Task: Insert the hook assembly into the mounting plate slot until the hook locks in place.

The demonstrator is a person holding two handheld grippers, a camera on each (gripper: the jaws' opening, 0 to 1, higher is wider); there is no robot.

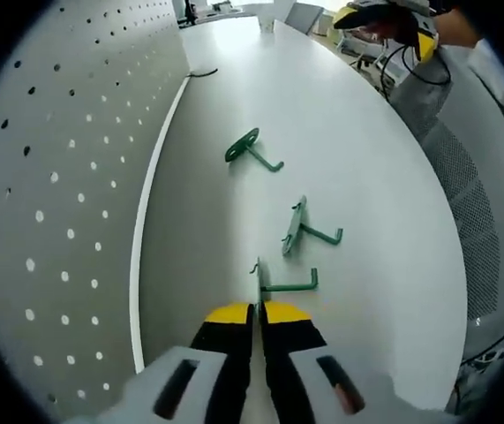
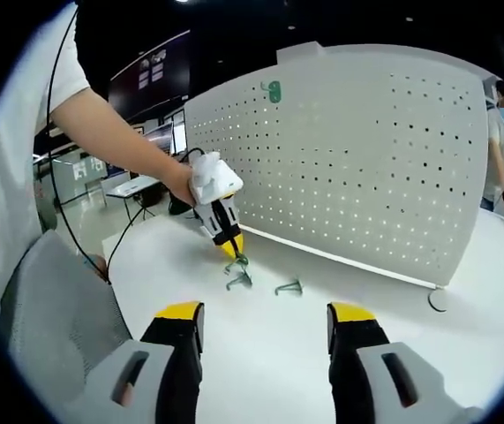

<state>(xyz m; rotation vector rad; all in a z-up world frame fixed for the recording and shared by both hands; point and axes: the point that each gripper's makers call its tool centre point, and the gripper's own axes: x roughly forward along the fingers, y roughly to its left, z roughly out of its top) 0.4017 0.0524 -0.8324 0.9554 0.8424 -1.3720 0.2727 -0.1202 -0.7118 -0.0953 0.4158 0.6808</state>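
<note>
On the white table (image 1: 366, 132), my left gripper (image 1: 258, 311) is pinched tight on the nearest green hook (image 1: 280, 283). My right gripper (image 2: 266, 311) is wide open, holding nothing.

Green digit 9 (image 2: 273, 91) on white pegboard (image 2: 349, 159), top corner

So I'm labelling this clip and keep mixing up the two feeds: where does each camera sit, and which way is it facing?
Left gripper view: rides the left gripper, looking along the white table beside the white pegboard panel; its jaws meet at the nearest green metal hook.
Right gripper view: rides the right gripper, jaws apart, facing the pegboard; a person's arm holds the left gripper.
Shared: pegboard, table, green hooks, left gripper.
</note>
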